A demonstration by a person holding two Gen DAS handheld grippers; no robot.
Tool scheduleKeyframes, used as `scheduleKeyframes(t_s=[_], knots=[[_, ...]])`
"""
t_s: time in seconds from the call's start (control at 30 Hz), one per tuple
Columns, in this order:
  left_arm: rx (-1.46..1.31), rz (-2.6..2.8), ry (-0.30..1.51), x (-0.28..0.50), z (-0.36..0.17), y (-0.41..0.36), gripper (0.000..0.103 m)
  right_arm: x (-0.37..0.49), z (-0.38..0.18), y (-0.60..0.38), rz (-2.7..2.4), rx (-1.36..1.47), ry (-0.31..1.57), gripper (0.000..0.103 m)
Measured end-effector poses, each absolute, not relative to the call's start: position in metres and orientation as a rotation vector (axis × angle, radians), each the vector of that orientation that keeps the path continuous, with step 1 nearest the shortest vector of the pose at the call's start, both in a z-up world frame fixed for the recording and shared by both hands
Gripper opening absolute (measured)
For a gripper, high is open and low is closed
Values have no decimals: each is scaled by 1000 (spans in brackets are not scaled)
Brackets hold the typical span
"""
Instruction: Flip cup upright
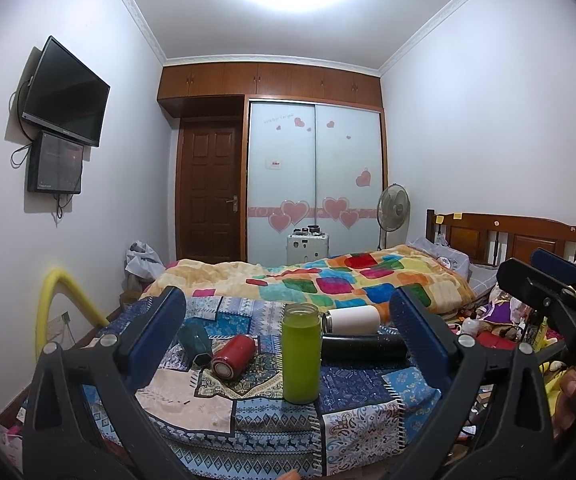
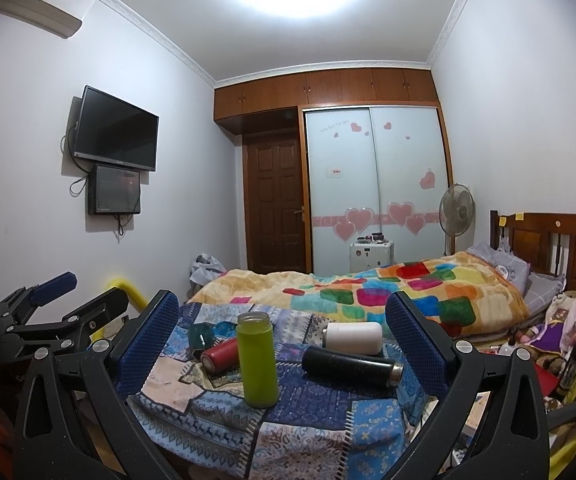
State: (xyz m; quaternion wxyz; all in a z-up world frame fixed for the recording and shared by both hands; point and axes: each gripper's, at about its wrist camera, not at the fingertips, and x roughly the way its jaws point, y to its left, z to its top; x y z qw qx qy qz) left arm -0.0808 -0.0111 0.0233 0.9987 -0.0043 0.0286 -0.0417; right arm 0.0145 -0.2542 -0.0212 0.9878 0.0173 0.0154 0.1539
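Green cup [image 1: 301, 354] stands upright on patchwork cloth [image 1: 368, 408]; both tongs [image 1: 288, 344] [image 2: 283, 344] gape apart, empty

one upright green cup [image 1: 301, 354], four cups lying down [image 1: 233, 356]

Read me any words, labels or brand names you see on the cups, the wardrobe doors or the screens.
Nothing can be read for certain.
Frosted sliding wardrobe door: a line of pale script near the top, too blurred.
Small white sticker with red print on that door: too small.
Black wall television: maker's mark on the lower bezel, too small.
Upright green cup, and the red, white and black cups lying down: no print visible.
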Motion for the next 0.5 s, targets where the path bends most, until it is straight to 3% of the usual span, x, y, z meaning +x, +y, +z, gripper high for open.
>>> scheduleKeyframes(t_s=[0.5], knots=[[-16, -92, 75, -78, 24, -10, 103, 17, -23, -252, 310, 42, 44, 103]])
